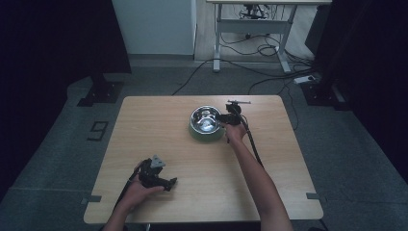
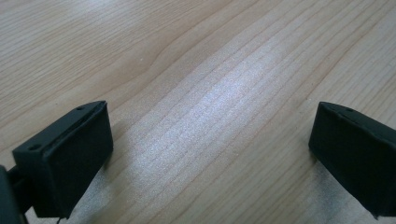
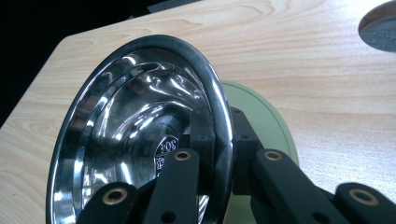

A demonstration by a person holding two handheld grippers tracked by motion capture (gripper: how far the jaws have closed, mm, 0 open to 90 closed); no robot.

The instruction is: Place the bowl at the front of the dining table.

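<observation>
1. Black jaws of the left gripper [image 1: 169, 183] stand wide apart over bare wood, nothing between them; it rests at the near left part of the table [image 1: 144, 120], in the person's left hand [image 1: 137, 192].
2. Light wood grain of the table shows between those jaws in the left gripper view, with the left gripper [image 2: 205, 154] close above the surface.
3. Farther off, right of the table's middle, the right gripper [image 1: 224, 120] is clamped on the rim of the stainless steel bowl [image 1: 206, 120], held by the right hand [image 1: 235, 132].
4. In the right gripper view the right gripper [image 3: 222, 149] has one jaw inside the stainless steel bowl [image 3: 140, 116] and one outside, the rim pinched between them.
5. That bowl sits inside a pale green base [image 3: 261, 116], which rests on the table; in the high view the pale green base [image 1: 202, 135] rings the bowl's near side.
6. The bowl's polished inside holds nothing but reflections; a small label [image 3: 166, 151] sits at its bottom.
7. Beyond the table, cables [image 1: 260, 48] lie on the grey floor under a white desk frame [image 1: 217, 43].
</observation>
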